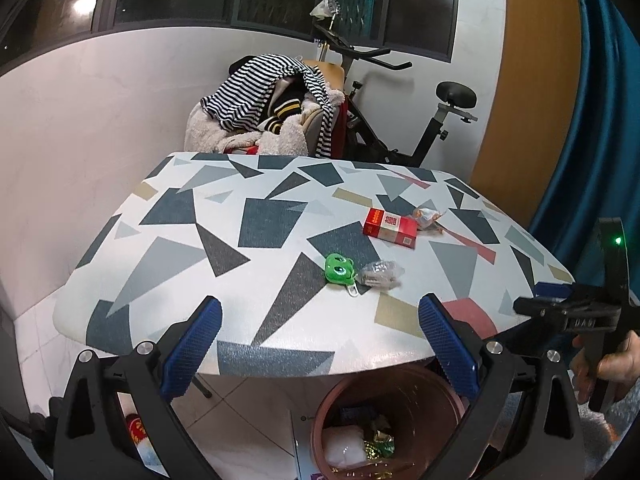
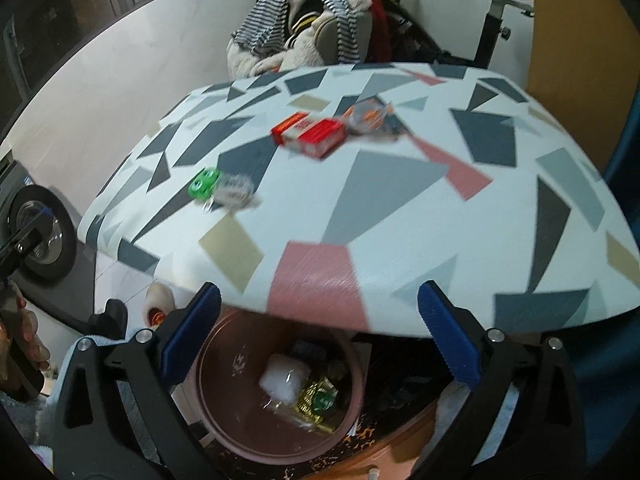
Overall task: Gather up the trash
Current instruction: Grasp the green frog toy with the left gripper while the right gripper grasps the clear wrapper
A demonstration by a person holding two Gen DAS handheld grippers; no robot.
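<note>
A table (image 1: 248, 320) (image 2: 400, 240) with a geometric-patterned top holds a red cigarette pack (image 1: 390, 227) (image 2: 310, 135), an orange-and-clear wrapper (image 1: 430, 216) (image 2: 370, 117), a clear crumpled wrapper (image 1: 380, 275) (image 2: 236, 191) and a green frog toy (image 1: 339, 268) (image 2: 204, 183). A brown trash bin (image 1: 400, 384) (image 2: 224, 420) with wrappers inside stands on the floor under the near table edge. My left gripper (image 1: 320, 344) is open and empty at the near edge. My right gripper (image 2: 320, 336) is open and empty above the bin; it also shows in the left wrist view (image 1: 576, 308).
A chair piled with striped and fleece clothes (image 1: 264, 108) (image 2: 304, 24) stands behind the table. An exercise bike (image 1: 420, 120) (image 2: 492, 20) is at the back right. A white wall runs along the left, a blue curtain (image 1: 600, 120) on the right.
</note>
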